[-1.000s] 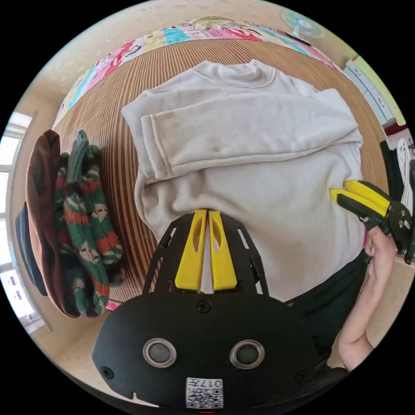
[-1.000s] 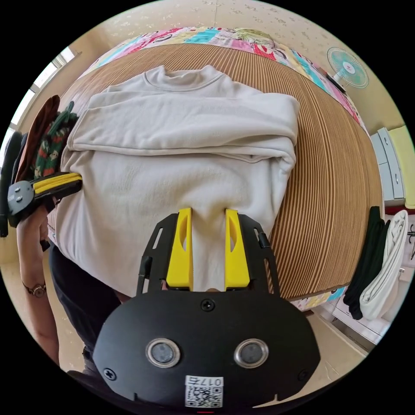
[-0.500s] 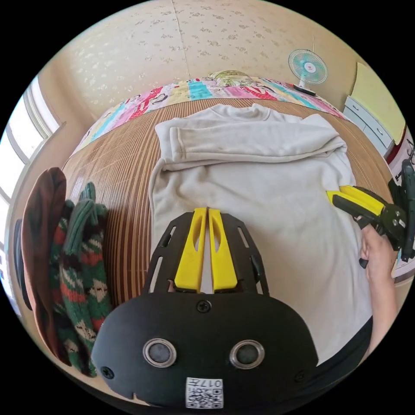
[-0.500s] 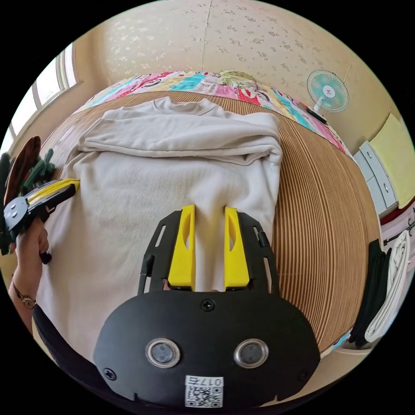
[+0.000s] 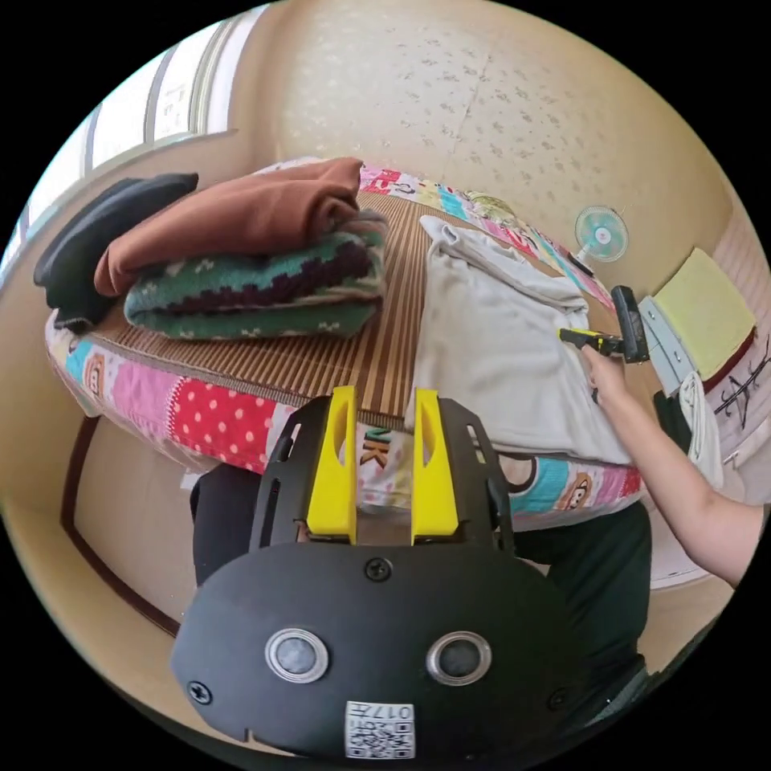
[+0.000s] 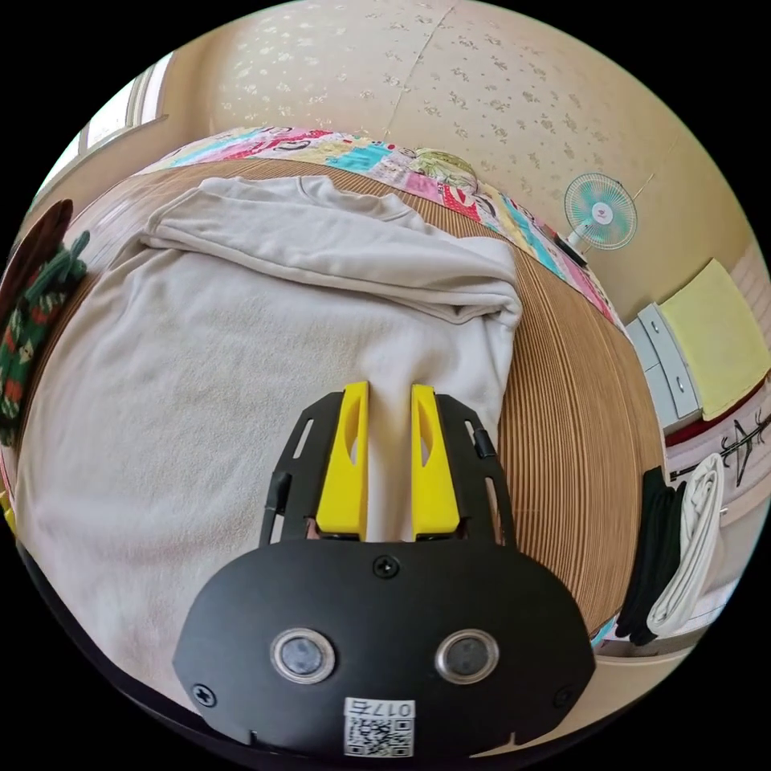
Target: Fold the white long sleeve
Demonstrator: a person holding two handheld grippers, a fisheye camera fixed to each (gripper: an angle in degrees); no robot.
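Note:
The white long sleeve (image 6: 241,321) lies flat on the bed's striped mat (image 6: 578,401), both sleeves folded across its chest and its hem hanging over the near edge. My right gripper (image 6: 389,393) rests on its lower right part, jaws a narrow gap apart with cloth showing between them. In the left gripper view the shirt (image 5: 490,353) lies beyond the mat's edge, and a hand holds the right gripper (image 5: 566,334) at its far side. My left gripper (image 5: 384,397) hangs open below the bed's edge, holding nothing.
A stack of folded clothes (image 5: 241,249), brown over green knit, sits on the mat (image 5: 337,361) left of the shirt. Dark and white garments (image 6: 683,530) hang at the right near drawers (image 6: 666,361). A fan (image 6: 600,210) stands by the wall.
My left gripper has let go of the shirt, opened and dropped back off the bed to the left. The right gripper's jaws have narrowed over the cloth.

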